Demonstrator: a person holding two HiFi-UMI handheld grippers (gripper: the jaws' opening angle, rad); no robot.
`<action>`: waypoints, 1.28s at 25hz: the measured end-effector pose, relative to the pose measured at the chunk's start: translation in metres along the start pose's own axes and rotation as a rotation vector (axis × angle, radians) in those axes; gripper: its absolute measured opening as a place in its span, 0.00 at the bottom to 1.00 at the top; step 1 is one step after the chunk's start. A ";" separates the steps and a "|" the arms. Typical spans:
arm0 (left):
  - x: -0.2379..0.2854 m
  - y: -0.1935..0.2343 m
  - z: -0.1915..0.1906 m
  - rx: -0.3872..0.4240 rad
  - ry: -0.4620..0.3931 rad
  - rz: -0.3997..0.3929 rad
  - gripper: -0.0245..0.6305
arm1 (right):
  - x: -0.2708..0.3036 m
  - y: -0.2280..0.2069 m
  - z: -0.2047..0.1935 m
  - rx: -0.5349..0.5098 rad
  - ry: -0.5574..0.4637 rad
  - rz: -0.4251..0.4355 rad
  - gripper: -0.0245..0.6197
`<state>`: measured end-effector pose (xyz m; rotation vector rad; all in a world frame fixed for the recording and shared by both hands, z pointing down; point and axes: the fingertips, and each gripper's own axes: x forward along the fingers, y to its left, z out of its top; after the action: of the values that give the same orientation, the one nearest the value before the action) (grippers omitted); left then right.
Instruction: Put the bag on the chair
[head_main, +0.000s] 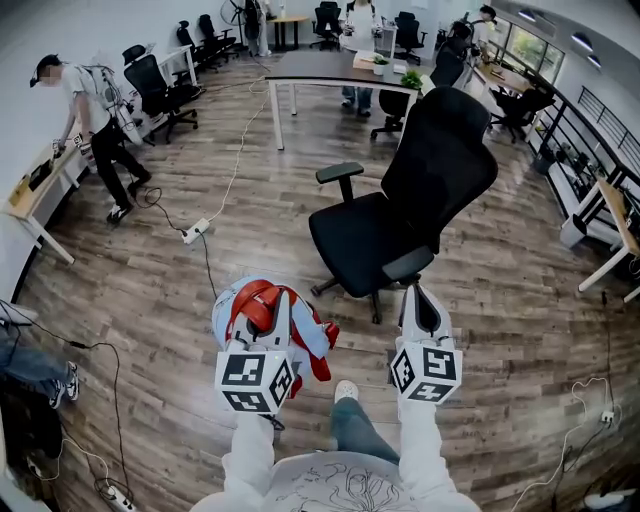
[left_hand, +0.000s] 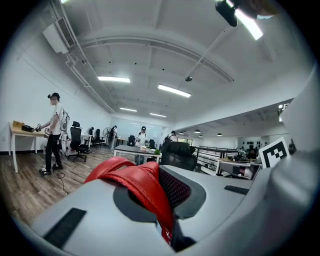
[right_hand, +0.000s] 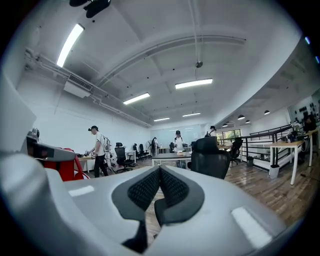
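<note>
Clamping the red strap (left_hand: 145, 187) of the bag (head_main: 232, 305), my left hand-held gripper (head_main: 278, 305) holds it hanging above the wooden floor (head_main: 500, 300), close in front of me. My right hand-held gripper (head_main: 419, 295), beside it, has its jaws together with nothing between them. Farther ahead stands the black chair (head_main: 370, 240), apart from the bag.

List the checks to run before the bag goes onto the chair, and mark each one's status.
1. Left gripper shut on the red strap of the bag: ok.
2. Right gripper shut and empty: ok.
3. Chair seat bare, with room for the bag: ok.
4. Seat's open side turned toward the grippers: ok.
5. Floor cable clear of the walking path: cannot tell, the bag hides part of it.
</note>
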<state>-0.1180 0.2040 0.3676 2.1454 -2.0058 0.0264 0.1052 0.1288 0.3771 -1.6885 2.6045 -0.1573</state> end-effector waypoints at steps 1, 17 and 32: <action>0.013 -0.001 0.004 -0.002 -0.004 0.005 0.06 | 0.013 -0.008 0.004 0.000 -0.004 0.004 0.05; 0.183 0.001 0.049 -0.004 -0.049 0.038 0.06 | 0.175 -0.110 0.016 0.026 -0.006 0.010 0.05; 0.320 0.027 0.040 0.009 0.034 -0.020 0.06 | 0.282 -0.150 0.000 0.026 0.027 -0.060 0.05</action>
<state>-0.1251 -0.1196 0.3809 2.1561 -1.9688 0.0692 0.1265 -0.1888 0.3996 -1.7694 2.5594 -0.2163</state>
